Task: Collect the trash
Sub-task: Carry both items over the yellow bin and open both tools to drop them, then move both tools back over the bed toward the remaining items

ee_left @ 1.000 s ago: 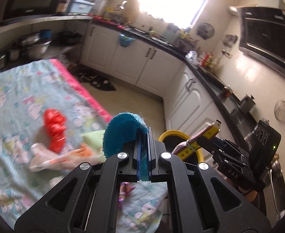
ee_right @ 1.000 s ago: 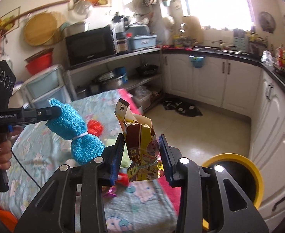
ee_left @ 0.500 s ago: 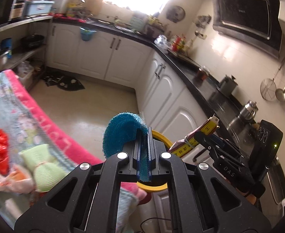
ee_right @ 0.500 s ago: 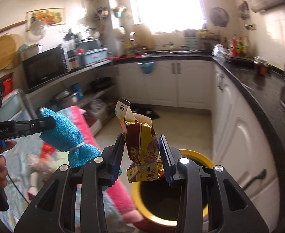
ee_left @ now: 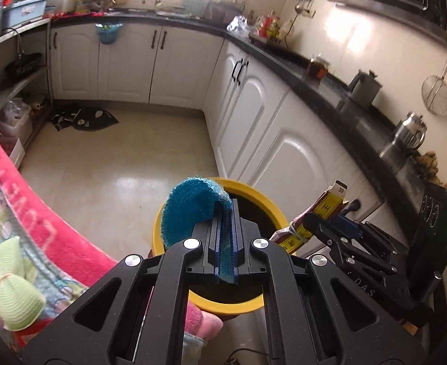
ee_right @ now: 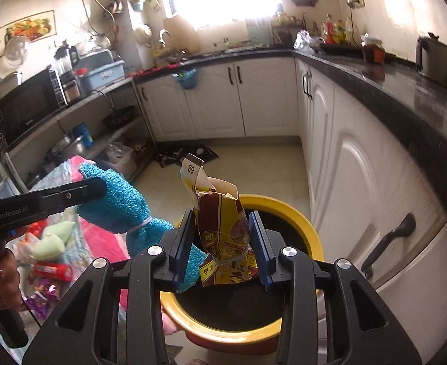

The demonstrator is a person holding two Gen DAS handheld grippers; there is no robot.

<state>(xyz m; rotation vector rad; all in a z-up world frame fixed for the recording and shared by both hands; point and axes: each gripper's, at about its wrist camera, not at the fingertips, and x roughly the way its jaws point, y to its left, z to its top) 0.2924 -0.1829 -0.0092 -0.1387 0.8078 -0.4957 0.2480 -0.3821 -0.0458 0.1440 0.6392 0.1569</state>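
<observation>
My left gripper [ee_left: 226, 213] is shut on a blue knitted cloth bundle [ee_left: 190, 210] and holds it over the yellow-rimmed trash bin [ee_left: 255, 196]. The bundle also shows in the right wrist view [ee_right: 117, 203]. My right gripper [ee_right: 222, 228] is shut on a torn brown and yellow paper carton [ee_right: 220, 222] above the same bin [ee_right: 302, 225]. The carton also shows in the left wrist view [ee_left: 321, 213], over the bin's right rim.
A table with a pink-edged patterned cloth [ee_left: 31, 210] stands left of the bin. On it lie a green cloth bundle [ee_left: 13, 292], a red wrapper [ee_right: 53, 270] and a purple foil wrapper [ee_right: 40, 298]. White cabinets [ee_left: 284, 152] stand close on the right.
Both grippers have swung from over the table to the right and now hang over the bin, each still holding its item.
</observation>
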